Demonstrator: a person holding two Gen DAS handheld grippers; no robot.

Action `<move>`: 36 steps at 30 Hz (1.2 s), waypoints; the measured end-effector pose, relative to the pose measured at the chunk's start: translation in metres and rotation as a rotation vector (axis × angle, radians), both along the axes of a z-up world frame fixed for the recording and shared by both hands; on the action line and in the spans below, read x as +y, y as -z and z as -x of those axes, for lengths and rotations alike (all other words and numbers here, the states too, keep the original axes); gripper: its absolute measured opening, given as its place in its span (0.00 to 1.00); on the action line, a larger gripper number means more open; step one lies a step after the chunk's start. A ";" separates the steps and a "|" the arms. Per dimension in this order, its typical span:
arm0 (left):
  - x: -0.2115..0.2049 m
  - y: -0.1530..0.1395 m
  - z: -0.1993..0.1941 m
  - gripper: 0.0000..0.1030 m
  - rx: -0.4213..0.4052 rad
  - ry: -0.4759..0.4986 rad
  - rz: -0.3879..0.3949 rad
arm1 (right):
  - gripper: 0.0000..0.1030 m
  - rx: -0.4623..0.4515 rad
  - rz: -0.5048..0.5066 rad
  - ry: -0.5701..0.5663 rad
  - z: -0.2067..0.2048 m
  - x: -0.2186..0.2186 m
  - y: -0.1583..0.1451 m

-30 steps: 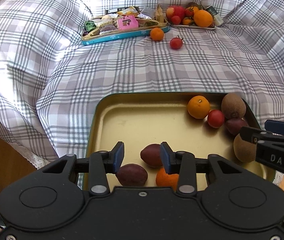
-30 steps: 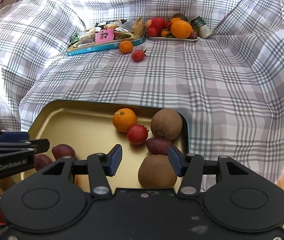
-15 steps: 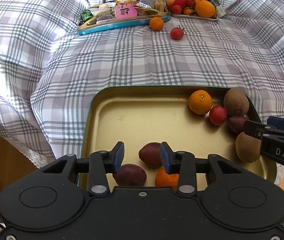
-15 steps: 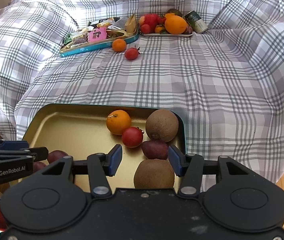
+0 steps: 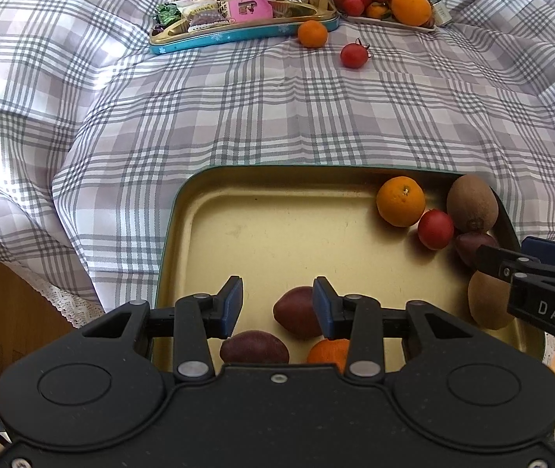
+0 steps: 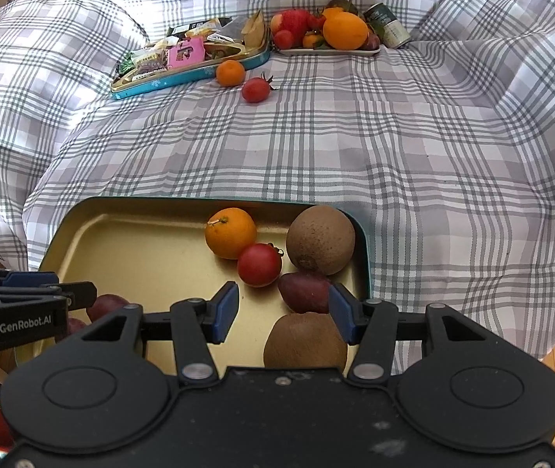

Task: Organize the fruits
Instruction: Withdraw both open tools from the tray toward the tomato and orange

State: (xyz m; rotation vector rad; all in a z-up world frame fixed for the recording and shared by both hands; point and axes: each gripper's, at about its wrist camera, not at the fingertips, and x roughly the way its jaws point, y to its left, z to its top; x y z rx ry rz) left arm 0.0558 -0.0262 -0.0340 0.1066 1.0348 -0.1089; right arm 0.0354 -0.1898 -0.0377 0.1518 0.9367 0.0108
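Observation:
A gold tray (image 5: 277,234) (image 6: 141,249) lies on the near edge of the plaid cloth. It holds an orange (image 5: 400,201) (image 6: 230,233), a red tomato (image 5: 435,229) (image 6: 259,264), two brown kiwis (image 5: 472,202) (image 6: 320,240) (image 6: 305,345), dark red fruits (image 5: 297,318) (image 5: 254,347) (image 6: 305,290) and a small orange (image 5: 328,350). My left gripper (image 5: 277,308) is open and empty above the tray's near side. My right gripper (image 6: 283,314) is open and empty above the near kiwi. A loose mandarin (image 5: 312,33) (image 6: 230,73) and tomato (image 5: 353,54) (image 6: 256,89) lie far on the cloth.
At the back, a blue tin of snacks (image 5: 238,19) (image 6: 184,58) sits beside a white plate piled with fruit (image 5: 390,0) (image 6: 324,31); a green can (image 6: 388,29) stands to its right. The cloth drops off at the left over wooden furniture (image 5: 4,292).
Both grippers have drawn back and tilted slightly, so the tray and the far items sit a little lower in view. Nothing was grasped; the fruits have not moved.

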 end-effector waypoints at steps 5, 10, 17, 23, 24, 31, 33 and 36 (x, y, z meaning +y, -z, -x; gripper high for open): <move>-0.001 -0.001 -0.005 0.46 -0.004 0.012 0.001 | 0.53 0.012 -0.002 0.005 -0.007 -0.003 0.000; -0.002 -0.002 -0.013 0.46 -0.003 0.012 0.016 | 0.53 0.026 -0.003 0.010 -0.015 -0.005 0.000; -0.001 -0.002 -0.030 0.46 0.010 0.022 0.041 | 0.53 0.046 -0.010 0.016 -0.032 -0.008 0.003; -0.005 -0.010 -0.045 0.46 -0.055 0.044 0.032 | 0.53 0.022 -0.042 0.037 -0.049 -0.016 -0.002; -0.005 -0.011 -0.049 0.46 -0.061 0.047 0.033 | 0.53 0.016 -0.047 0.041 -0.052 -0.018 -0.003; -0.005 -0.011 -0.080 0.46 -0.075 0.038 0.036 | 0.53 -0.026 -0.053 0.064 -0.081 -0.024 -0.010; -0.004 -0.010 -0.089 0.46 -0.072 0.030 0.037 | 0.53 -0.033 -0.051 0.063 -0.090 -0.025 -0.012; -0.001 -0.007 -0.102 0.46 -0.064 0.016 0.040 | 0.53 -0.041 -0.040 0.056 -0.105 -0.023 -0.013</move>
